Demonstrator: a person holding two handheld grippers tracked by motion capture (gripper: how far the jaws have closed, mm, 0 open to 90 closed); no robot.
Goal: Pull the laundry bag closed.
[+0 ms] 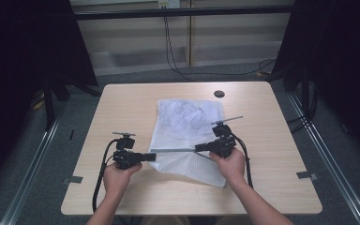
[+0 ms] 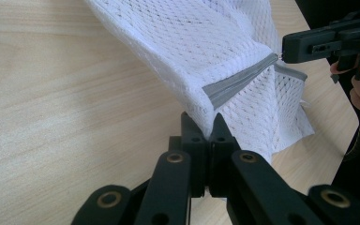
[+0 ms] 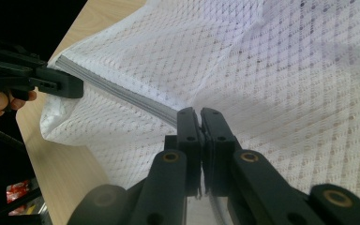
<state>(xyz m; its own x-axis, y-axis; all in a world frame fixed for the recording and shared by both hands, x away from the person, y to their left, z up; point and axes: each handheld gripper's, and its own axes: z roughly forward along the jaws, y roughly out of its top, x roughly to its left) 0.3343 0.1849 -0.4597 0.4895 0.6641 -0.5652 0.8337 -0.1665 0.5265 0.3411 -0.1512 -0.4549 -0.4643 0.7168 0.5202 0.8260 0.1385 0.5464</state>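
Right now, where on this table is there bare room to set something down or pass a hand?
Bare wood lies left of the mesh bag to the table edge, and right of it. The far strip is free except a dark round hole. The near middle is crowded: left gripper and right gripper clamp the bag's grey zipper strip.

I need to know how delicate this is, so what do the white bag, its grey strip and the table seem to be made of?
White bag: open-weave mesh fabric, probably synthetic; holes show throughout.
Grey strip: flat woven tape, apparently a zipper edge.
Table: pale wood-grain top, matte, possibly laminate.
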